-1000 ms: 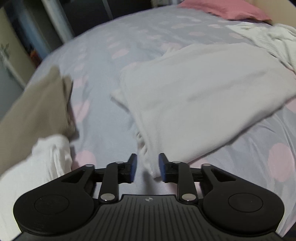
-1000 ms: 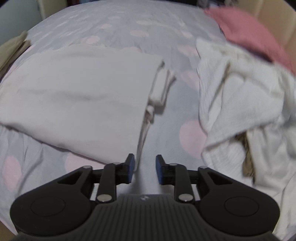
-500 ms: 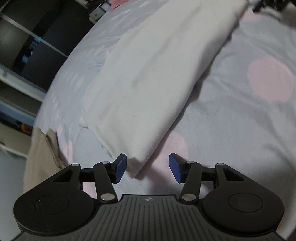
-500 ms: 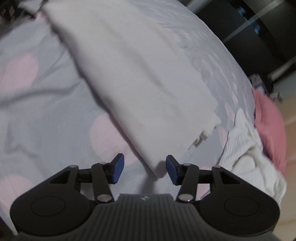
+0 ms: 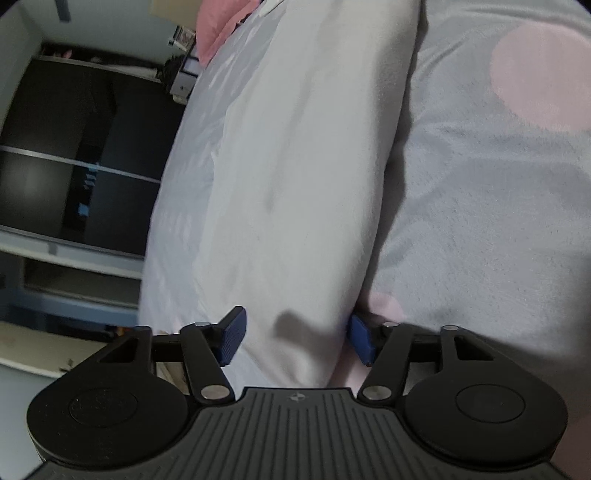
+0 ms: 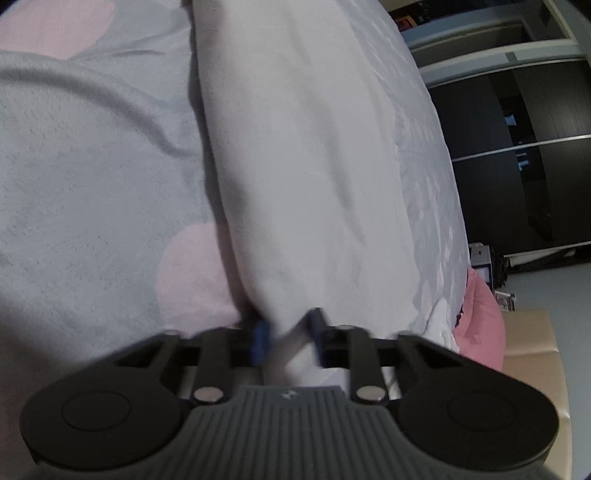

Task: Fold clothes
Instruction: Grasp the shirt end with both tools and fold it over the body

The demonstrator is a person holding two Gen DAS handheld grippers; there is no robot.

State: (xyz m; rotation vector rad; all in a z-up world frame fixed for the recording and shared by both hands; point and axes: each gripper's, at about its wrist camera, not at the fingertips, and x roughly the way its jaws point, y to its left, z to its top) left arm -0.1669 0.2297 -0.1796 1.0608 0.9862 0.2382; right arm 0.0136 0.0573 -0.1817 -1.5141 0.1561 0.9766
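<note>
1. Left wrist view first: the left gripper [image 5: 295, 338] sits low over the bed, both blue pads well apart, and the near end of the folded white cotton garment [image 5: 295, 192] lies right between them.
2. Its jaws have just been closing a little. The pad on the picture's right touches or nearly touches the cloth edge, while the pad on the other side stands clear of it, so this is no clamp.
3. The garment runs away from the gripper as a long, smooth strip, lying flat on the grey fleece bedspread with large pale pink dots [image 5: 480, 206].
4. Beyond the far end, a pink pillow [image 5: 221, 26] peeks in at the top, and a dark wardrobe with a pale horizontal rail [image 5: 74, 166] fills the picture's left side (the whole view is tipped sideways).
5. Over to the right wrist view: the right gripper [image 6: 288, 339] is at the other near end of the white garment [image 6: 314, 166], and here the jaws have just been closing hard.
6. The pads are blurred, but they stand close together with a bunched tongue of white cloth pinched between them.
7. The bedspread [image 6: 92, 184] spreads to the picture's left, wrinkled beside the garment's edge.
8. At lower right, the pink pillow [image 6: 484, 325] lies beside some crumpled white fabric [image 6: 439, 325], with a tan cardboard-like surface [image 6: 532, 369] just beyond.
</note>
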